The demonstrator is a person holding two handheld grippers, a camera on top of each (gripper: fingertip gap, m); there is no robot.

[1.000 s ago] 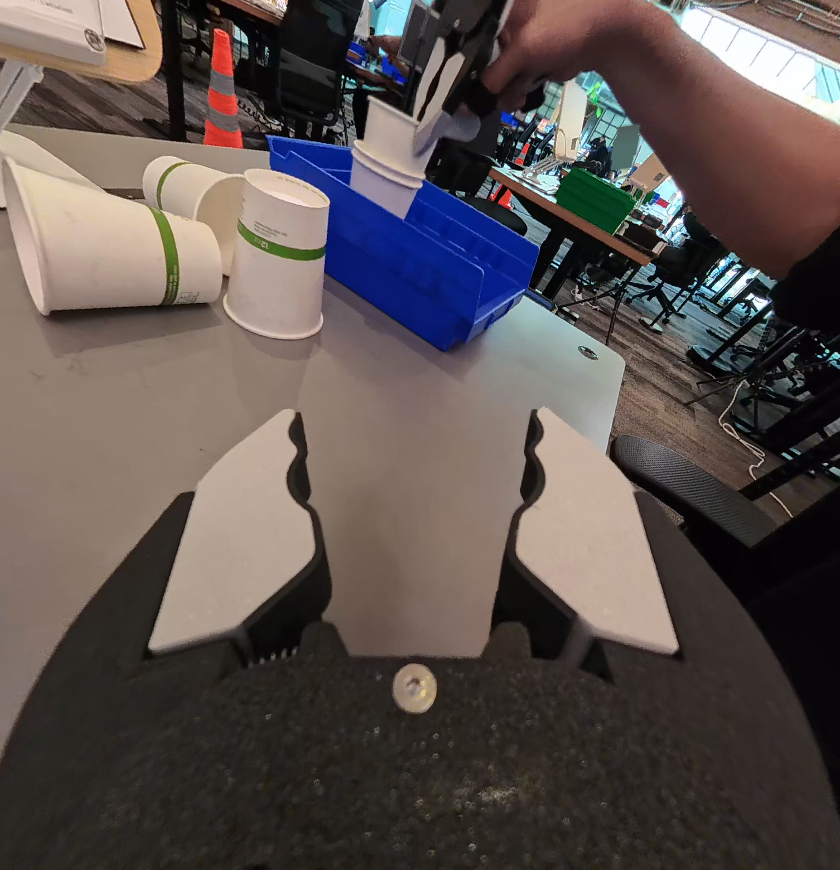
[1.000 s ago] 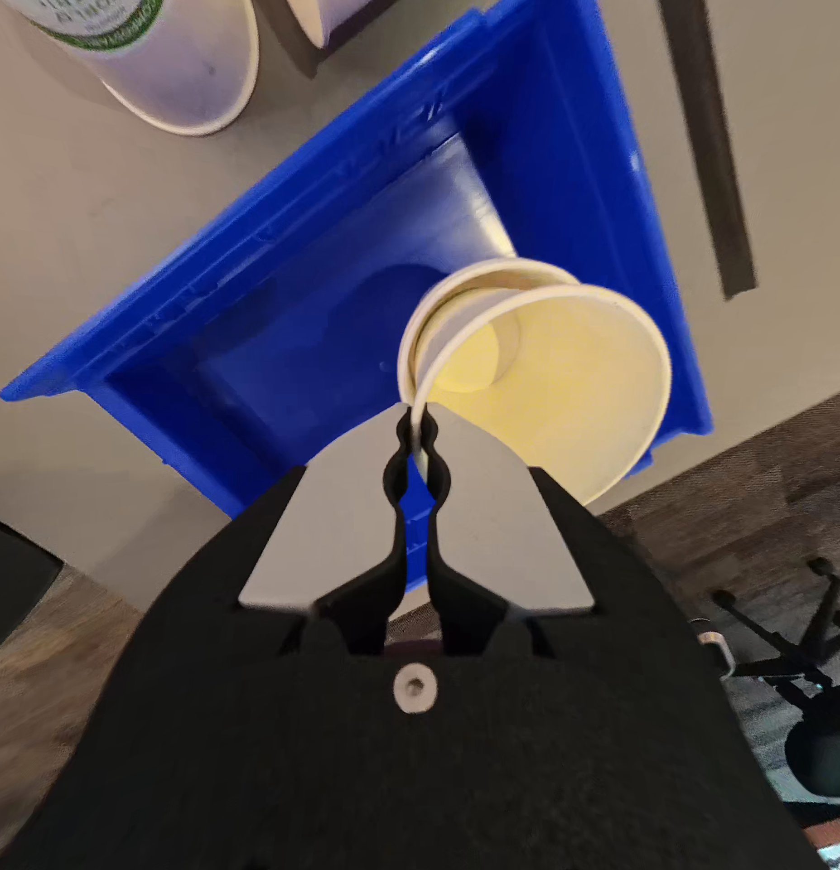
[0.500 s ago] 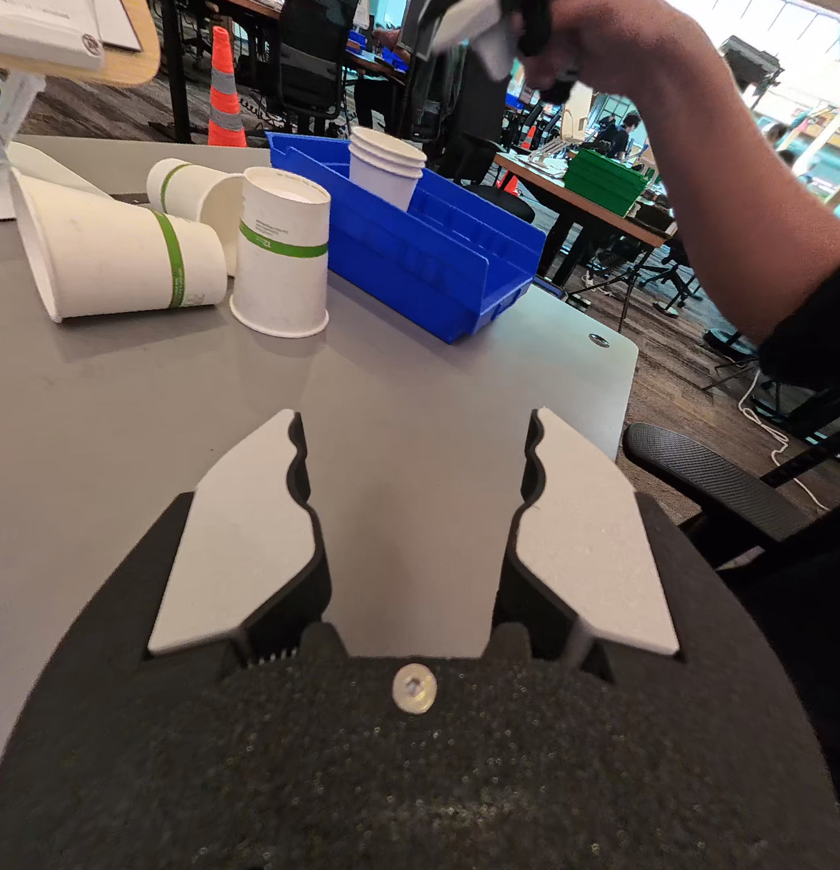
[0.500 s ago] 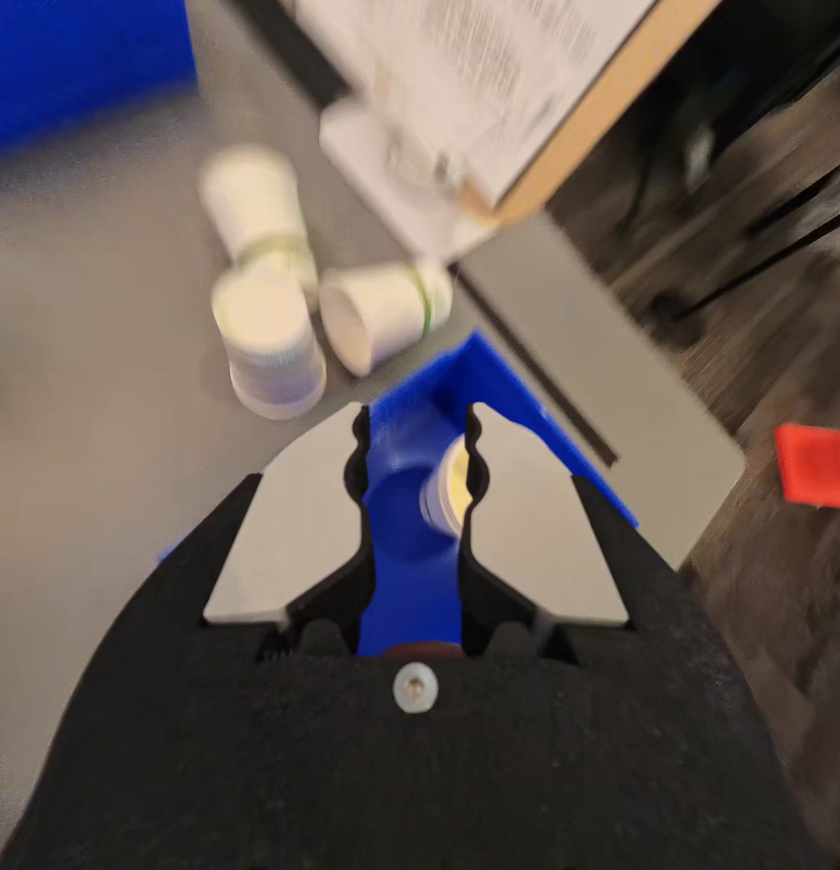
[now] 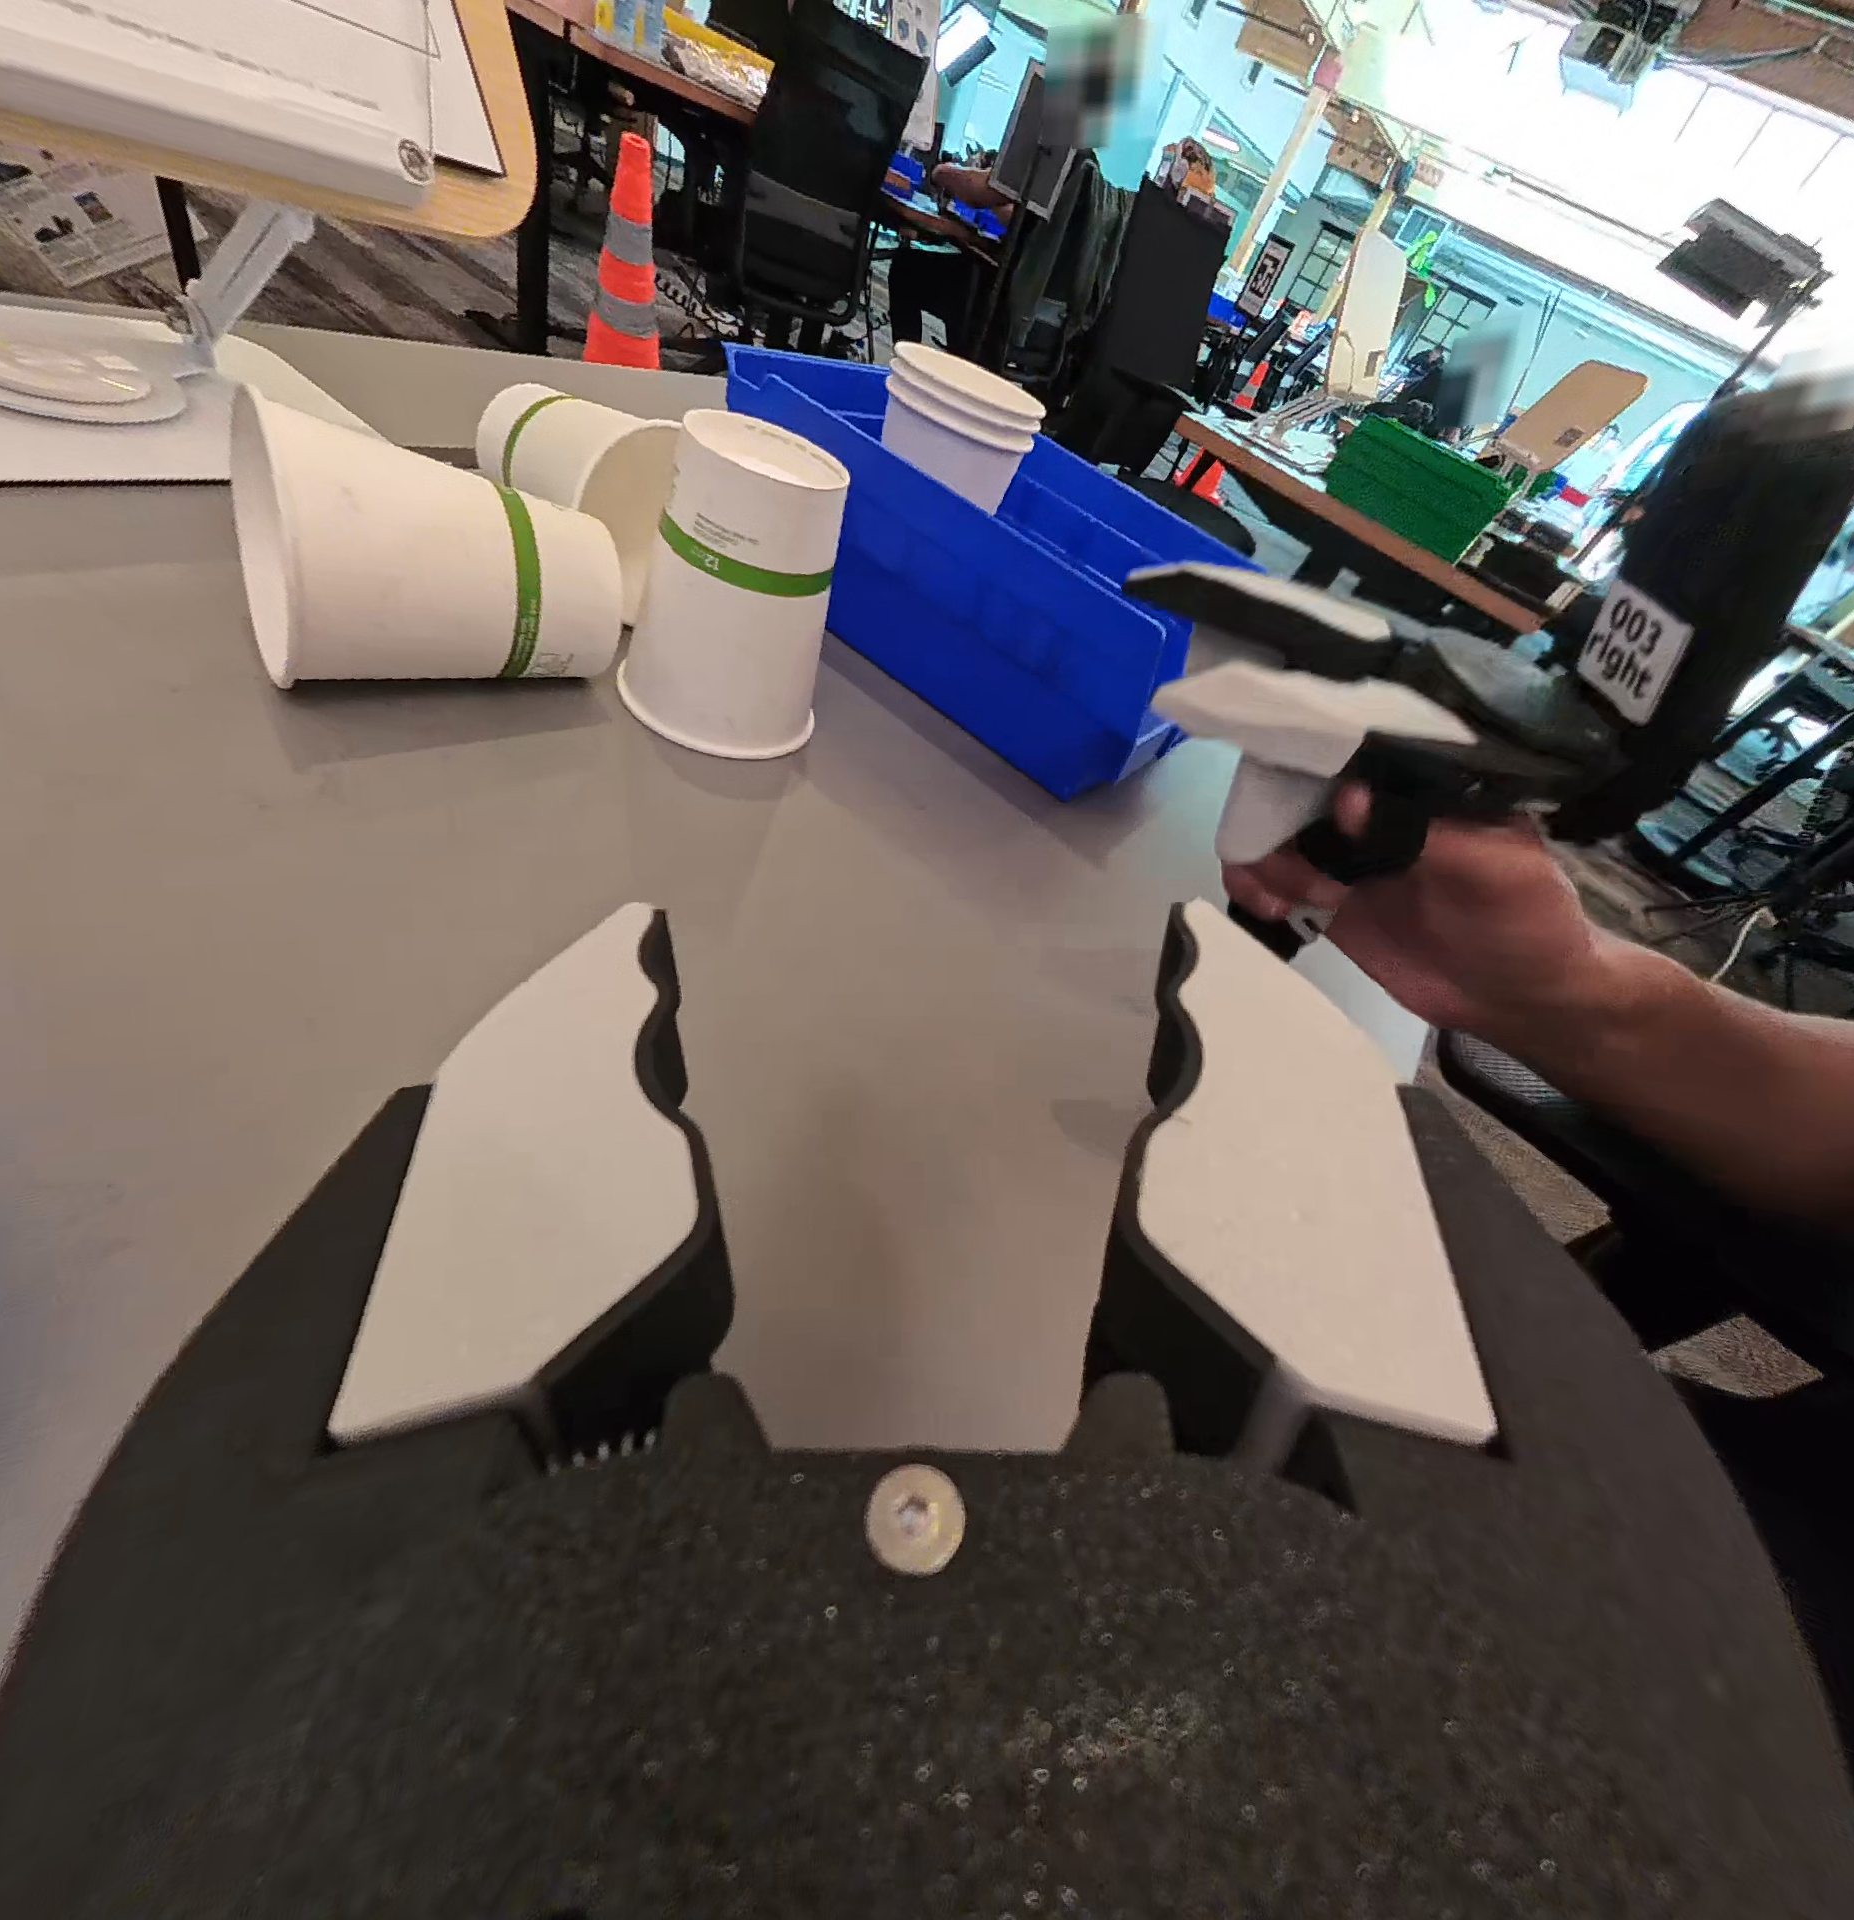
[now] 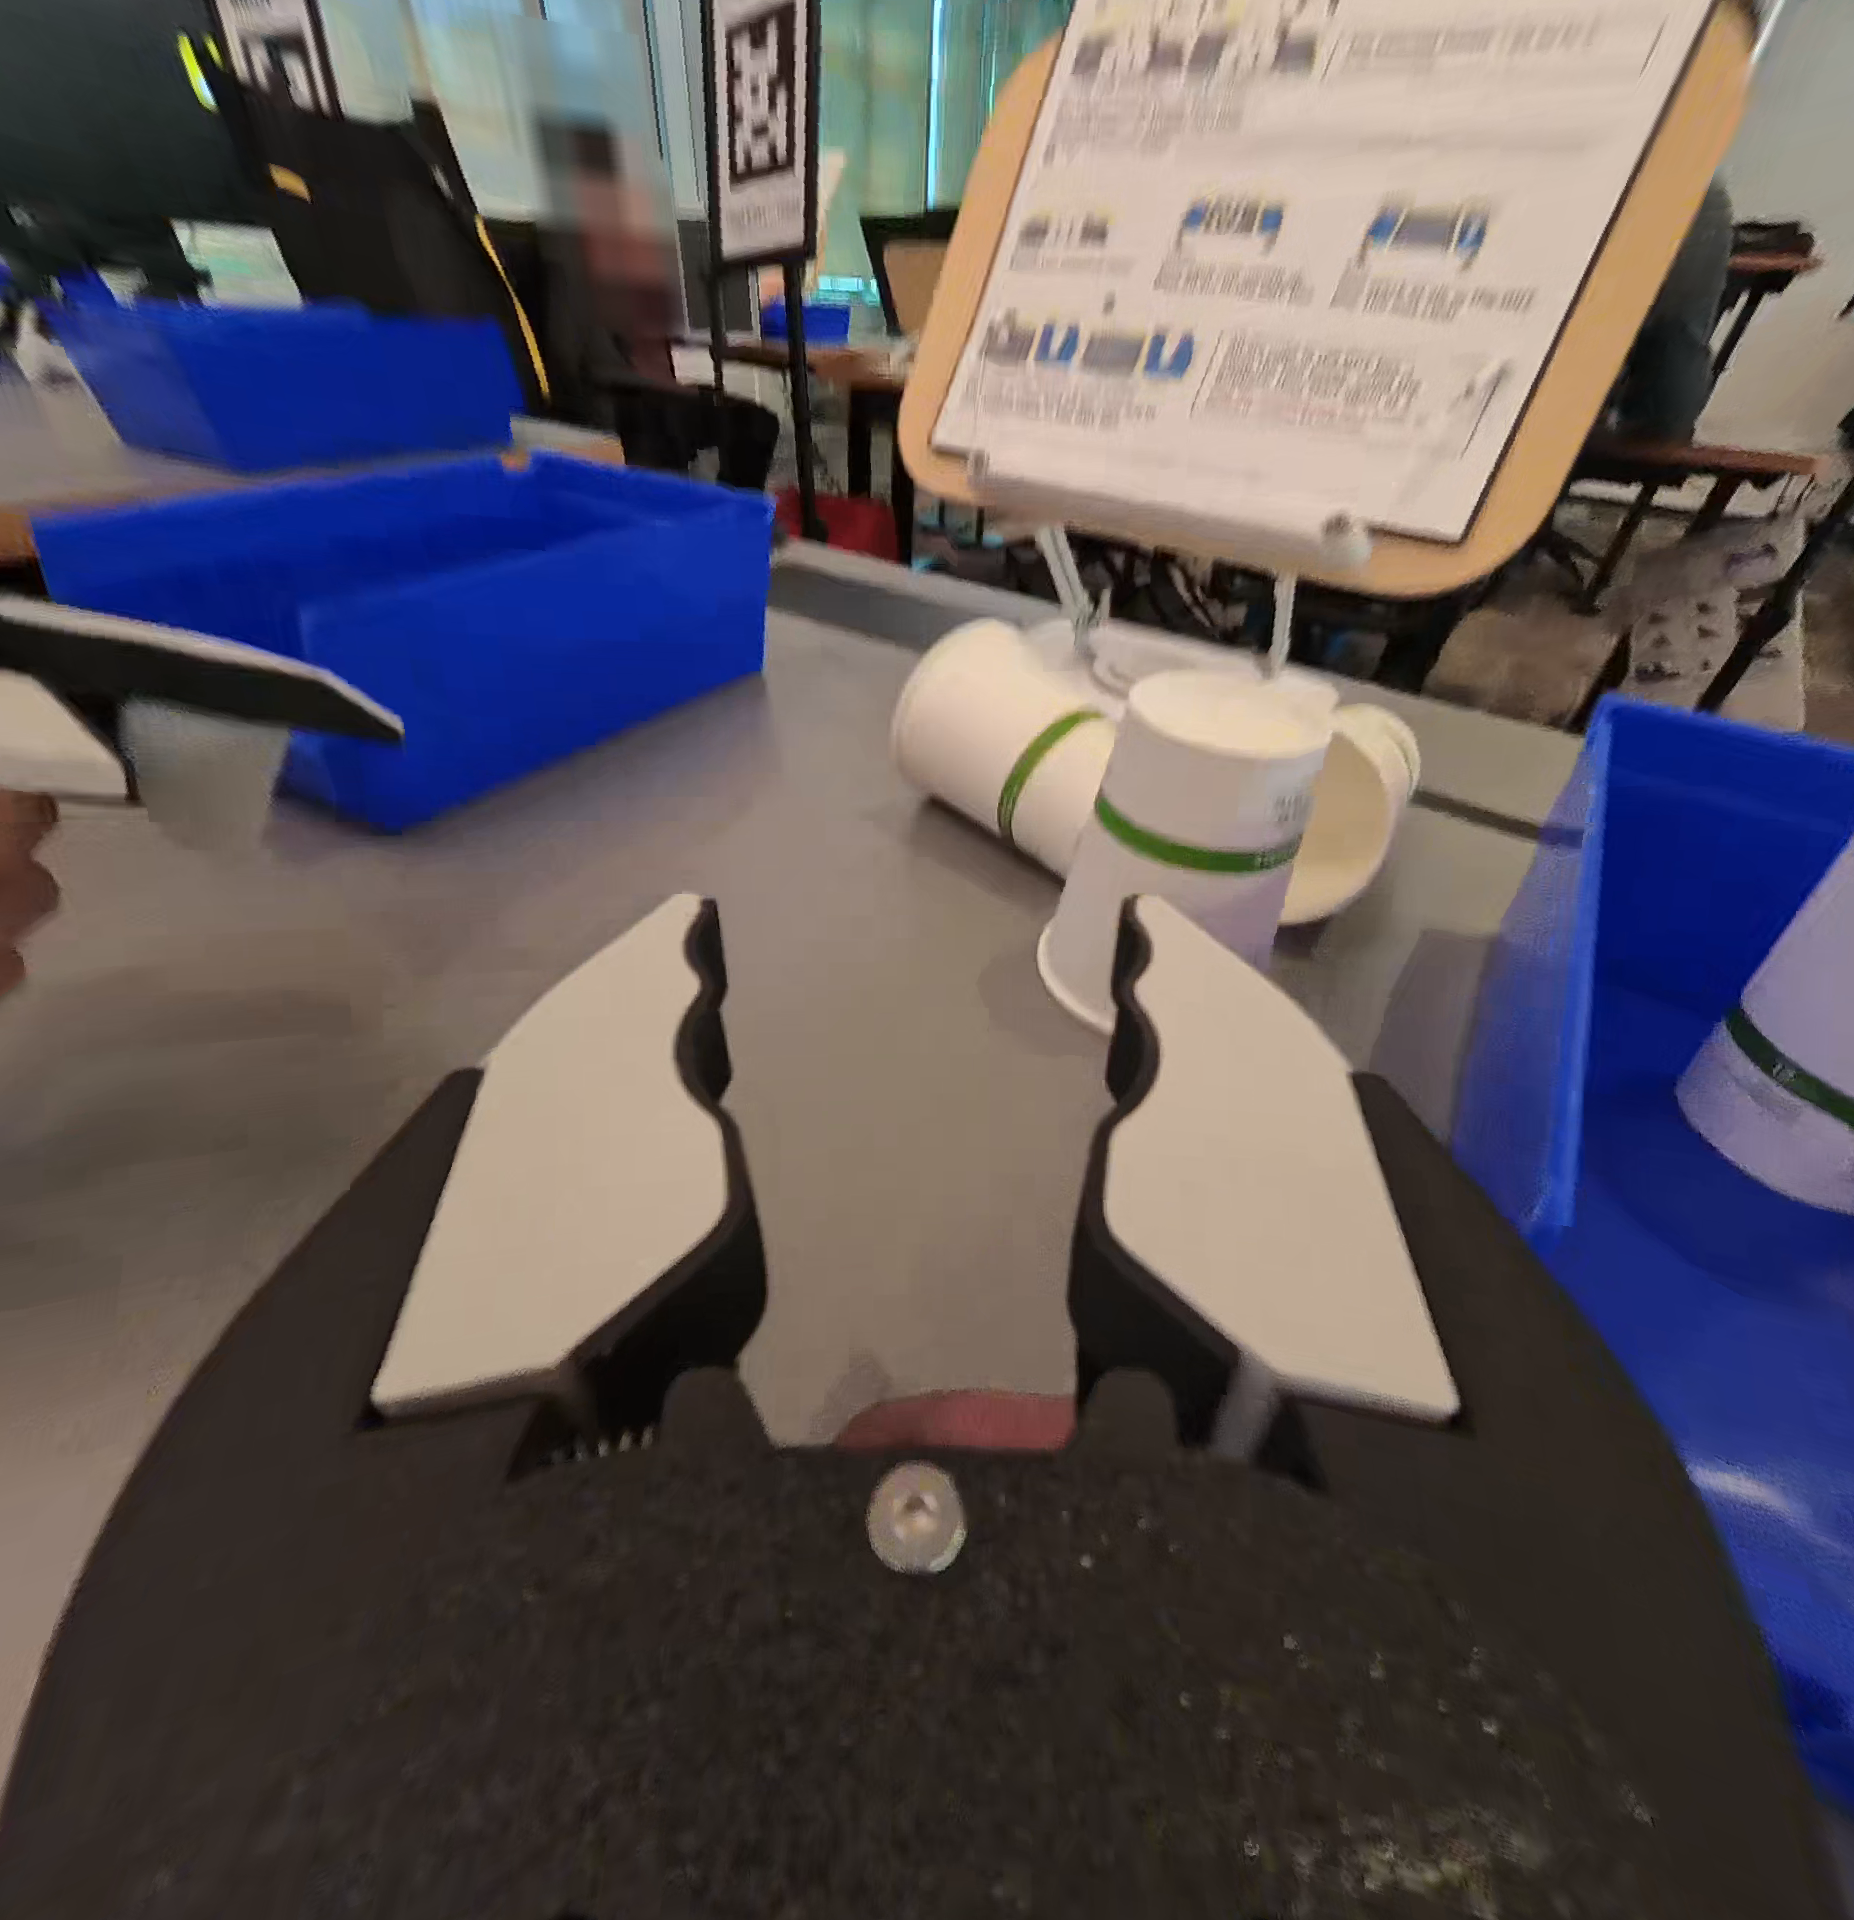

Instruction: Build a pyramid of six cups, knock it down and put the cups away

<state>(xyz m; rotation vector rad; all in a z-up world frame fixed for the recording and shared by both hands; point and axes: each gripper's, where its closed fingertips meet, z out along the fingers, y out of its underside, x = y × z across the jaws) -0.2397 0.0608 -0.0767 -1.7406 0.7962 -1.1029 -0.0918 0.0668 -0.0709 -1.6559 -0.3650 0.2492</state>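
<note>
The right gripper [image 6: 915, 940] no longer pinches the stacked cups [image 5: 962, 426]; its jaws now stand spread and empty, low over the grey table [image 5: 279, 883]. The stack stands in the blue bin [image 5: 1006, 613] at 1 o'clock in the left wrist view. The left gripper [image 5: 915, 961] stays spread and empty. At 11 o'clock, one inverted cup [image 5: 736, 582] stands beside two toppled cups [image 5: 414, 566].

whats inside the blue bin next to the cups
The blue bin holds a nested stack of white paper cups, standing mouth up, three rims showing. The near wall hides the stack's base and most of the bin's floor, so anything else there can't be seen.
</note>
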